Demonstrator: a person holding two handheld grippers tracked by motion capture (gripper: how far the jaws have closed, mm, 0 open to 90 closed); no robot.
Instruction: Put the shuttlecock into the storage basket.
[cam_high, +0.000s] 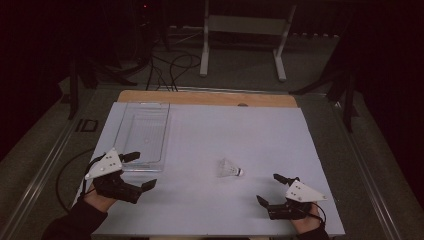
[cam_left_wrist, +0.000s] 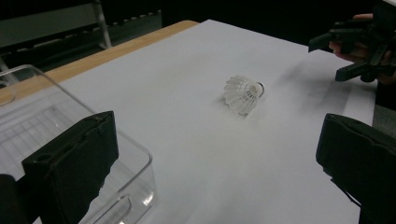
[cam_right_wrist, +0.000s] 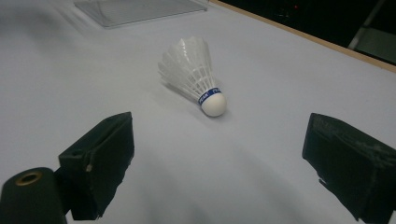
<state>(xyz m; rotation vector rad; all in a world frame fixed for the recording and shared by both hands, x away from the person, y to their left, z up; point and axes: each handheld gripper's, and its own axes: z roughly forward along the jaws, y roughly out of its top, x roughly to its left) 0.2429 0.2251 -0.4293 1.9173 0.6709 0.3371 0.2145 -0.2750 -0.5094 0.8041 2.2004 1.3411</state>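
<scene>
One feathery white shuttlecock (cam_high: 229, 168) with a round cork tip is seen beside one clear plastic box (cam_high: 144, 135); left gripper (cam_high: 141, 171) and right gripper (cam_high: 268, 189) are held wide open.

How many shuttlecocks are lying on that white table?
1. The shuttlecock lies on its side near the middle of the white table, right of the clear bin, apart from both grippers.
</scene>
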